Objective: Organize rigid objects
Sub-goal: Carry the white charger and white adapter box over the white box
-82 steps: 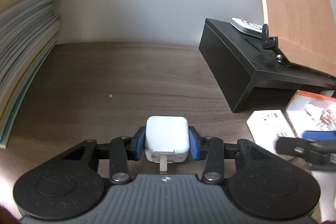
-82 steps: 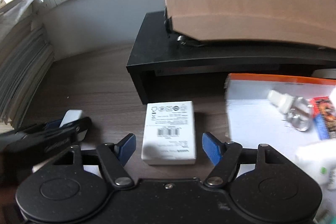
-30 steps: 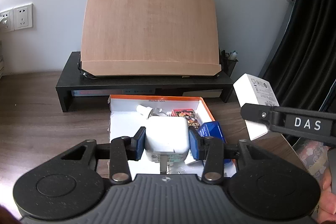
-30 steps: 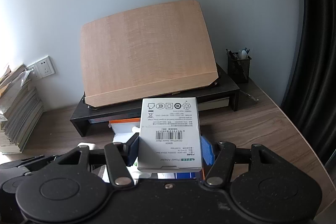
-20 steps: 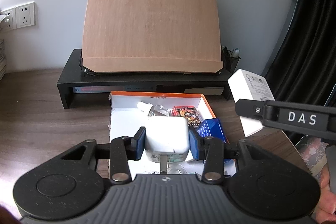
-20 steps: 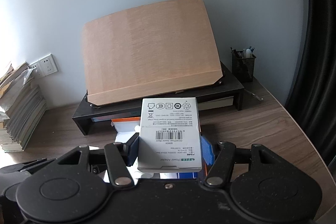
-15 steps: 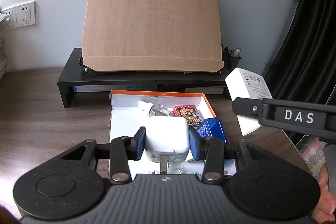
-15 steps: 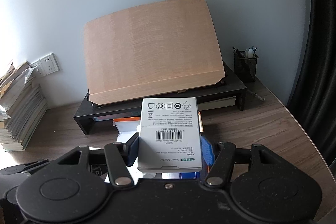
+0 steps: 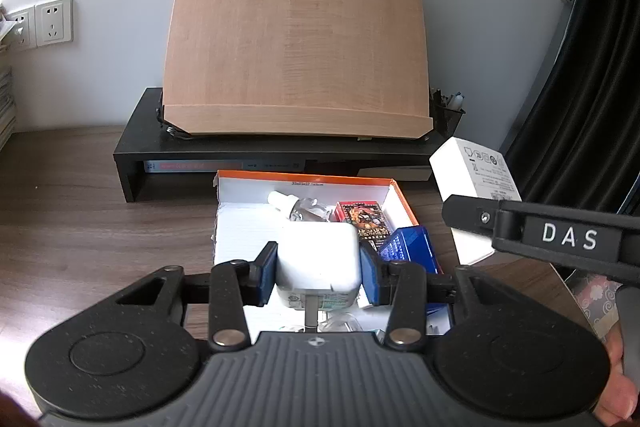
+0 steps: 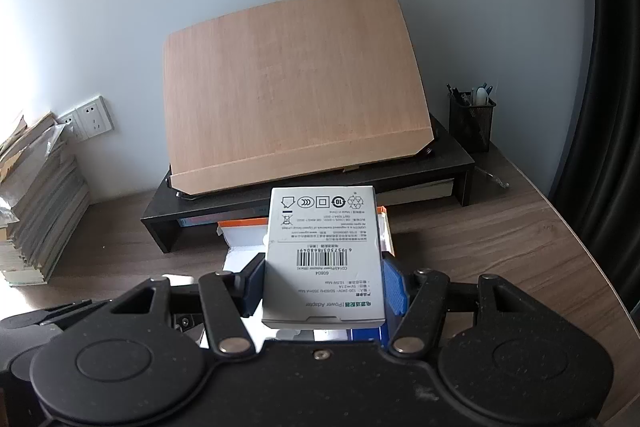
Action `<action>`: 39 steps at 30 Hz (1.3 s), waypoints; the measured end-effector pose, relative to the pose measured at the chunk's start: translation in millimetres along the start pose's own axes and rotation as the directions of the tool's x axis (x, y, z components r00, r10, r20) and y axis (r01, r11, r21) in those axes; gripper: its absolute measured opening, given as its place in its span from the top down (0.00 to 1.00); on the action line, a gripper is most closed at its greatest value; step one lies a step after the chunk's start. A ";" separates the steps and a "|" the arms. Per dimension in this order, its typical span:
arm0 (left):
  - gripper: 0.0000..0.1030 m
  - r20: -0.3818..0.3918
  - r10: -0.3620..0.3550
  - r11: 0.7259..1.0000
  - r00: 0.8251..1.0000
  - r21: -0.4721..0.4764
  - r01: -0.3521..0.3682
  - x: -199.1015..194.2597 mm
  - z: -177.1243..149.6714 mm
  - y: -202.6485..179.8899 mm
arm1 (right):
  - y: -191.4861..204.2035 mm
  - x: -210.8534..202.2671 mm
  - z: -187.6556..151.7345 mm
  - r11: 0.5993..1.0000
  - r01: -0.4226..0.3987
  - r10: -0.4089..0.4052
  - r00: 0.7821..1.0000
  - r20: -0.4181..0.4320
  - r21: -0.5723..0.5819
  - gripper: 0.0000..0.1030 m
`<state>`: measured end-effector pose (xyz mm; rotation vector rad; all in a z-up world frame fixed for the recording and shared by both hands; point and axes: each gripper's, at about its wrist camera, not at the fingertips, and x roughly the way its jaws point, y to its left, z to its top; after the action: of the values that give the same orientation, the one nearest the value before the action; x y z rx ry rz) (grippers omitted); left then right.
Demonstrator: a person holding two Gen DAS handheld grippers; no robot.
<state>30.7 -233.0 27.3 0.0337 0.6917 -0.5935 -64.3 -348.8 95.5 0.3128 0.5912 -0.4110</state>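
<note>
My left gripper point(image 9: 319, 269) is shut on a white power adapter point(image 9: 318, 259), held above an open orange-edged cardboard box point(image 9: 248, 223) on the desk. Inside the box lie a small clear bottle point(image 9: 298, 207), a red card pack point(image 9: 362, 219) and a blue box point(image 9: 408, 247). My right gripper point(image 10: 324, 281) is shut on a white adapter carton point(image 10: 324, 251) with a barcode, held in the air over the same orange-edged box point(image 10: 240, 227). In the left wrist view that carton point(image 9: 476, 187) and the right gripper's finger point(image 9: 552, 231) show at the right.
A tilted wooden board point(image 9: 296, 59) rests on a black monitor riser point(image 9: 132, 151) behind the box. A mesh pen holder point(image 10: 470, 125) stands at the riser's right end. Stacked papers point(image 10: 36, 203) and wall sockets point(image 10: 90, 119) are at the left. A dark curtain point(image 10: 604, 67) hangs at the right.
Both grippers now hold their items above the orange-edged box instead of low over the left of the desk. Over the last second both views crept slightly closer to the box.
</note>
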 end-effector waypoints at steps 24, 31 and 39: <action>0.59 -0.014 -0.002 1.000 1.000 -0.008 0.002 -3.9 -5.7 5.2 | 9.6 -0.2 -4.3 0.999 -0.009 0.008 1.000 -0.028 -0.034 0.31; 0.59 -0.016 -0.002 1.000 1.000 -0.008 0.002 -3.0 -5.9 6.3 | 10.9 1.4 -4.4 0.999 -0.013 0.012 0.999 -0.032 -0.037 0.31; 0.59 -0.019 -0.001 1.000 1.000 -0.005 0.001 0.6 -5.8 5.1 | 10.0 6.8 -4.0 0.999 -0.018 0.017 0.999 -0.038 -0.035 0.31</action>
<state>30.4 -227.7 21.6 0.0341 0.7121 -0.5929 -56.5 -340.4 90.0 0.2925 0.6311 -0.3785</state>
